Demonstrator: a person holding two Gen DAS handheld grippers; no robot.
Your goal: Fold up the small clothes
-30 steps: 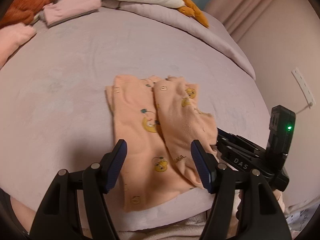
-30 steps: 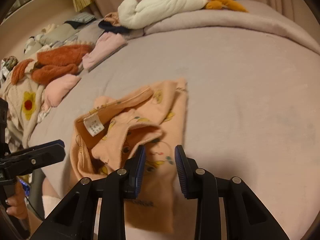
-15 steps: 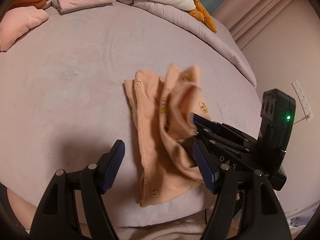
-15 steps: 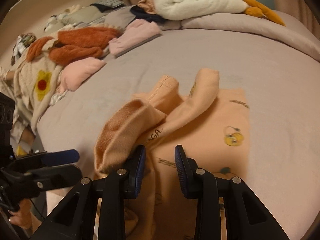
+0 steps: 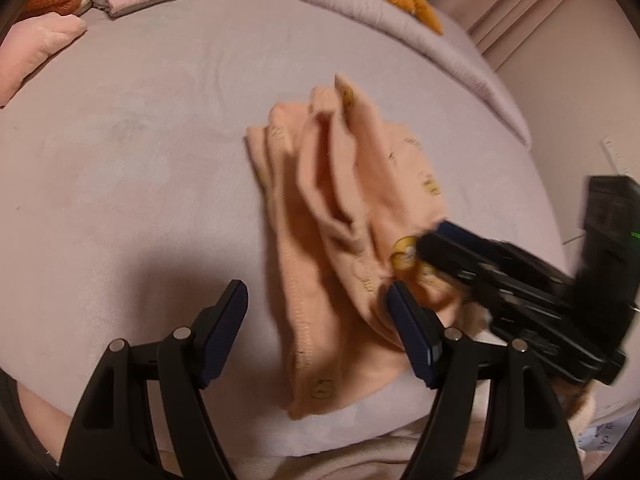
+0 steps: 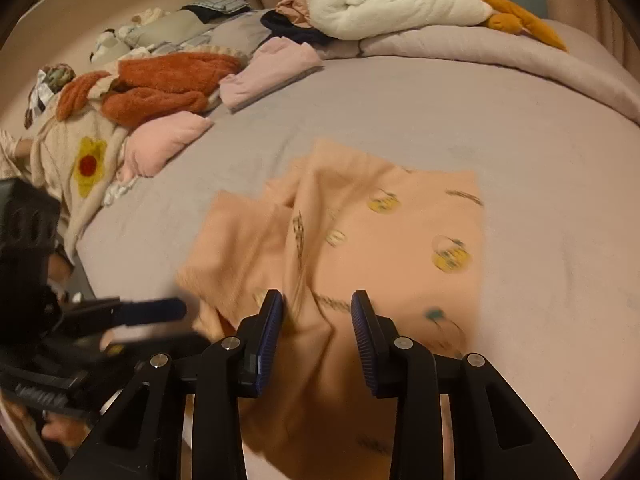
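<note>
Left of the left gripper's fingers (image 5: 224, 328) the bedsheet (image 5: 132, 160) lies bare. Ahead of the right gripper's fingers (image 6: 270, 332), the peach garment (image 6: 384, 232) covers the near sheet; folded clothes (image 6: 160, 84) and a plush goose (image 6: 396, 4) crowd the far-left edge.

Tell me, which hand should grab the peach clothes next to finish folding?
Probably the right. The right gripper has a fold of the peach clothes between its fingers, though whether it pinches it is unclear. The left gripper hangs open, holding nothing.
</note>
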